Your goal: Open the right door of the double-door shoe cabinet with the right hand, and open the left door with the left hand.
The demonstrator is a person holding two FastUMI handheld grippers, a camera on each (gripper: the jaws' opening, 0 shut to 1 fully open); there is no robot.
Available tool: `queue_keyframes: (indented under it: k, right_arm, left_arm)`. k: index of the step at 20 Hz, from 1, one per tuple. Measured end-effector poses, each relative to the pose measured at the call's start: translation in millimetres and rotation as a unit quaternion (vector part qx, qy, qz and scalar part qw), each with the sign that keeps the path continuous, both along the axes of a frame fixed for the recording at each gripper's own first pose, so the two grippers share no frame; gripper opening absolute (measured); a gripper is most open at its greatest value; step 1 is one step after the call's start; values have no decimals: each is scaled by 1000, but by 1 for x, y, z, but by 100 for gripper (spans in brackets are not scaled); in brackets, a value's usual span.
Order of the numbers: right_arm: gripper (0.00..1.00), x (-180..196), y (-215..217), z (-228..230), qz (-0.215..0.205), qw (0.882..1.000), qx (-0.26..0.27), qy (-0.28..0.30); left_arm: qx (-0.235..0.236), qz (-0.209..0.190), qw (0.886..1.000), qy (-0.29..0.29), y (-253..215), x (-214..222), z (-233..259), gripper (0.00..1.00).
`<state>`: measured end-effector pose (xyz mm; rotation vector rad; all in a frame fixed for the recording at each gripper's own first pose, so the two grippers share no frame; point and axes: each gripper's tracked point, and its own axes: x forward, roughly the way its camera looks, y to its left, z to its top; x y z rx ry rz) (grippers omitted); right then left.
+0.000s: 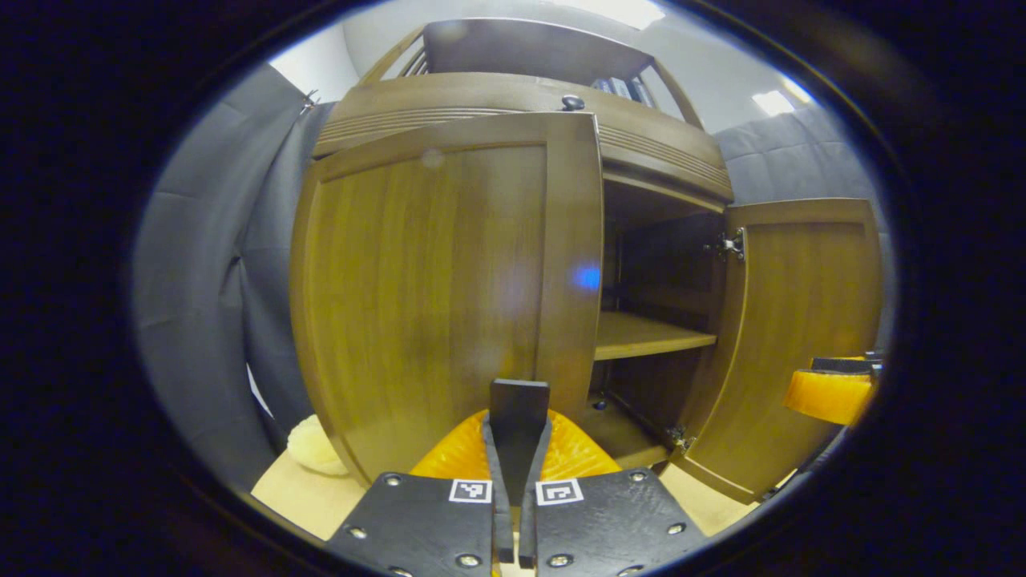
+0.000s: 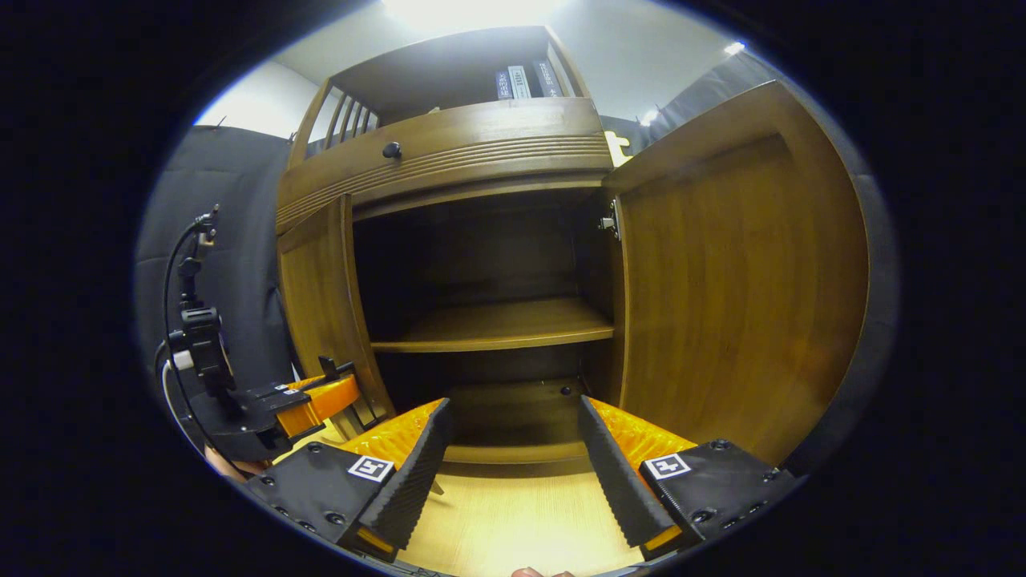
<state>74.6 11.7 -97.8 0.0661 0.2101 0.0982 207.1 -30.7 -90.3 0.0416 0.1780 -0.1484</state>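
Note:
The wooden shoe cabinet [image 2: 449, 152] stands with both doors swung out. Its left door [image 1: 433, 296] is partly open, and I face its outer panel close up. My left gripper [image 1: 519, 397] is shut with nothing between its fingers, its tips low on that panel near the free edge. The right door [image 2: 737, 280] hangs wide open, also visible as the right door [image 1: 801, 320]. My right gripper [image 2: 513, 473] is open and holds nothing, low in front of the cabinet's opening. Off to the left is the left gripper [image 2: 309, 409], beside the left door [image 2: 321, 304].
Inside are a middle shelf [image 2: 497, 324] and a dark bottom compartment. Above the doors is a drawer with a round knob [image 2: 391, 150], and books [image 2: 521, 80] stand on top. A pale lumpy object [image 1: 317, 449] lies on the light wood floor [image 2: 513, 521] by the cabinet's left corner.

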Motion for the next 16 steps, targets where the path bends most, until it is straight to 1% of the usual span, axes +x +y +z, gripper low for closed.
queue_keyframes:
  k: [3, 4, 5, 6, 10, 11, 15, 16]
  right_arm:
    - [92, -1, 0, 3, -2, 1000, -1, -2]
    - [92, -1, -1, 3, -3, 1000, -1, -3]
    - [92, -1, -1, 2, -4, 1000, -2, -5]
    - [92, -1, -2, 3, -5, 1000, -2, -6]
    - [93, -2, -1, 3, -9, 1000, -1, -7]
    - [93, -3, -1, 2, -10, 1000, 0, -8]
    - [93, -3, -1, 3, -12, 1000, -1, -13]
    - [100, -3, -1, 4, -12, 1000, -2, -14]
  left_arm:
    - [-3, -1, 1000, -2, 9, -15, 3, 7]
    - [-3, -1, 1000, -2, 12, -20, 4, 5]
    - [-3, -2, 1000, -5, 15, -24, 6, 5]
    - [-2, -5, 1000, -7, 18, -29, 5, 7]
    - [-7, -3, 1000, -13, 32, -46, 7, 7]
    - [-6, -2, 1000, -16, 33, -47, 8, 5]
    - [-9, -3, 1000, -24, 35, -52, 14, 6]
    - [-13, -2, 1000, -23, 37, -53, 18, 5]
